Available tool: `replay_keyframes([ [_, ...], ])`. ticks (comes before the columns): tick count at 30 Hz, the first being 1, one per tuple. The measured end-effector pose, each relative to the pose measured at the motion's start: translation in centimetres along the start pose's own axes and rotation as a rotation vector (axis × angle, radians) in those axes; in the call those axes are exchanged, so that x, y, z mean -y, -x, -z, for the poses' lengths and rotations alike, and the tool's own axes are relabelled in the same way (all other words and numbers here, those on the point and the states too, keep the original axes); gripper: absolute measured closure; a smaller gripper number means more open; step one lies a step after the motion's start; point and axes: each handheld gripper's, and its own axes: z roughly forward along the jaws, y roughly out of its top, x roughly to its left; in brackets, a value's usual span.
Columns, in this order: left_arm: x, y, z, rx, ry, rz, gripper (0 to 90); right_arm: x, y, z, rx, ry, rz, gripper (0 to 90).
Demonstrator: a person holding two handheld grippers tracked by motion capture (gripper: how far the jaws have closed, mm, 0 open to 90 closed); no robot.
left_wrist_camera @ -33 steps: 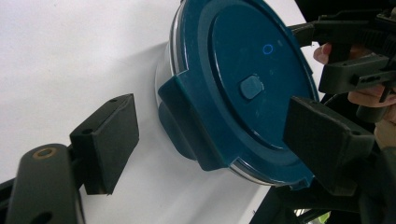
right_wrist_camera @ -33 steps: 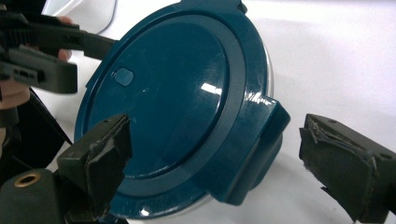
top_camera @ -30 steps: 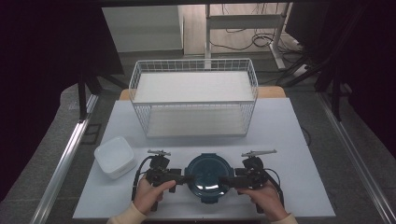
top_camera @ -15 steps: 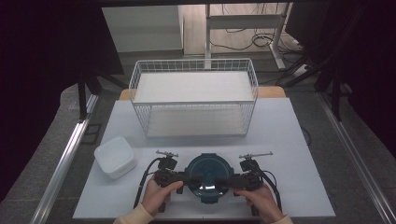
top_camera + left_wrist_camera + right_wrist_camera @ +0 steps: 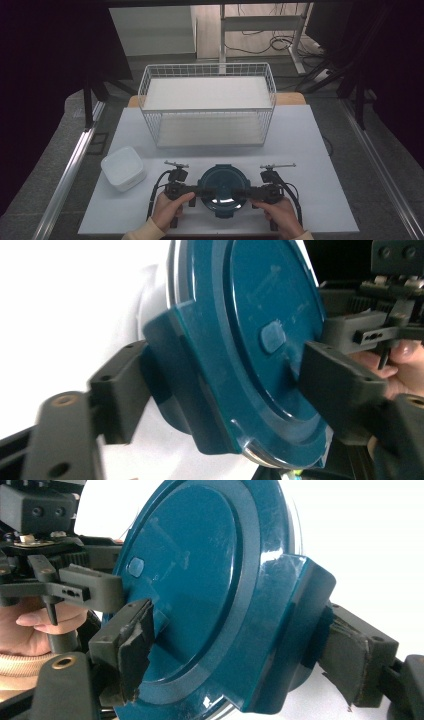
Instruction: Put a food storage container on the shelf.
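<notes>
A round dark teal lidded container [image 5: 222, 190] sits on the white table [image 5: 310, 150] near its front edge, between the person's hands. My left gripper [image 5: 194, 190] grips its left side and my right gripper [image 5: 249, 192] grips its right side. In the left gripper view, my left gripper [image 5: 230, 390] is shut across the lid [image 5: 260, 315] at a side latch flap. In the right gripper view, my right gripper [image 5: 240, 650] clamps the opposite latch flap of the container [image 5: 200, 580]. The container's underside is hidden.
A white wire basket [image 5: 207, 102] stands behind the container at mid table. A white square bowl [image 5: 123, 167] sits at the front left. Cables loop from both grippers beside the hands.
Both hands and grippers have drawn slightly inward against the container. The container itself has stayed in place.
</notes>
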Motion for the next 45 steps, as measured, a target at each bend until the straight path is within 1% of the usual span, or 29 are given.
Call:
replay_keyframes([
  [2,0.1,-0.1,0.1,0.006,0.013,0.023,28.0,0.0,0.0,0.0,0.002,0.007,-0.005,21.7],
  [5,0.2,-0.1,0.3,0.007,0.021,0.034,30.3,0.1,-0.3,0.1,0.013,0.015,-0.005,22.7],
  [10,0.3,0.3,0.5,-0.005,0.032,0.032,32.1,0.2,-0.6,0.3,0.027,0.025,-0.005,24.9],
  [12,0.4,0.5,0.6,-0.009,0.034,0.029,32.6,0.3,-0.7,0.5,0.03,0.037,-0.017,26.5],
  [14,0.4,0.6,0.8,-0.012,0.041,0.027,33.4,0.4,-0.9,0.6,0.034,0.054,-0.019,28.0],
  [18,0.4,0.8,0.9,-0.016,0.051,0.025,34.6,0.4,-1.2,0.8,0.041,0.067,-0.003,29.1],
  [19,0.4,0.9,1.0,-0.019,0.052,0.02,35.1,0.4,-1.4,0.9,0.049,0.072,0.015,29.7],
  [23,0.5,1.2,1.4,-0.027,0.07,0.008,37.2,0.4,-1.7,1.1,0.055,0.081,0.034,31.0],
  [24,0.5,1.3,1.5,-0.032,0.071,-0.001,37.2,0.4,-1.8,1.2,0.058,0.085,0.04,31.4],
  [25,0.5,1.5,1.6,-0.039,0.07,-0.018,37.4,0.4,-2.0,1.3,0.063,0.091,0.055,31.9],
  [26,0.5,1.5,1.6,-0.039,0.07,-0.018,37.5,0.4,-2.0,1.3,0.063,0.091,0.055,31.9],
  [27,0.5,1.6,1.6,-0.042,0.071,-0.024,37.5,0.4,-2.1,1.4,0.066,0.096,0.065,32.1],
  [34,0.5,1.9,1.8,-0.046,0.069,-0.046,37.6,0.3,-2.4,1.5,0.073,0.101,0.09,32.8],
  [38,0.3,2.1,2.0,-0.047,0.073,-0.056,37.7,0.2,-2.5,1.7,0.069,0.1,0.098,33.3],
  [39,0.2,2.1,2.2,-0.055,0.075,-0.064,37.8,-0.1,-2.5,1.6,0.064,0.096,0.103,33.4],
  [45,-0.3,2.4,2.7,-0.059,0.088,-0.073,37.8,-0.9,-2.8,1.6,0.057,0.093,0.123,33.6],
])
